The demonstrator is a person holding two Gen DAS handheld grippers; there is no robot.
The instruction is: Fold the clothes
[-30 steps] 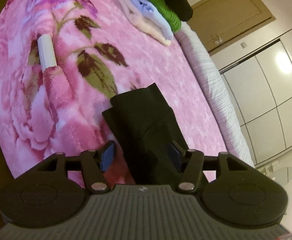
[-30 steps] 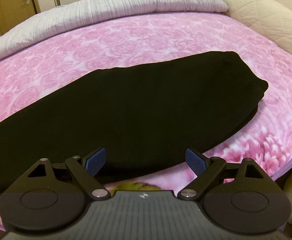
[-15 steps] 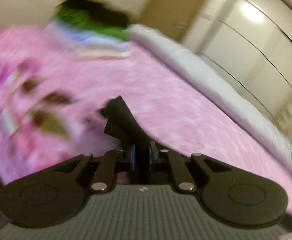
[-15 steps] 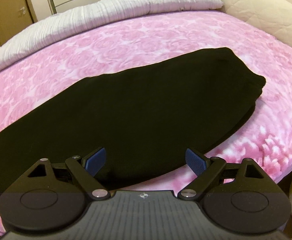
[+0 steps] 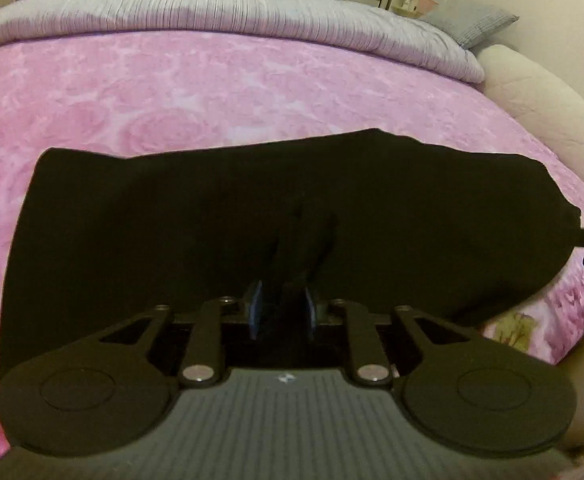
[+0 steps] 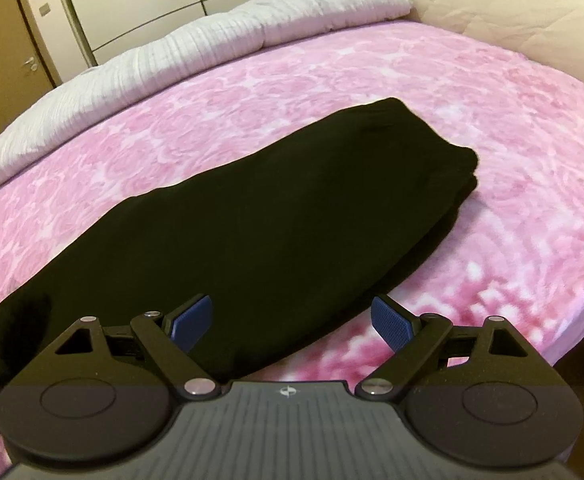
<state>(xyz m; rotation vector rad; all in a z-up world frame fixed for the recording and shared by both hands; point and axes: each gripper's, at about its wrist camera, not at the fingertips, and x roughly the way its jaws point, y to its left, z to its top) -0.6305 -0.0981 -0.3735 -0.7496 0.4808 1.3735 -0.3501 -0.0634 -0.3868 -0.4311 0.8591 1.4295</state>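
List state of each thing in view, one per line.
black garment: lying long on the pink blanket, one end folded over.
left gripper: jaws opening, black fabric between the pads.
right gripper: open, holding nothing.
grey duvet: bunched along far edge.

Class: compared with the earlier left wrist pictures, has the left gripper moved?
Yes. The left gripper, a fold of the black garment between its opening jaws, swung from the folded pile toward the grey quilt and pillow.
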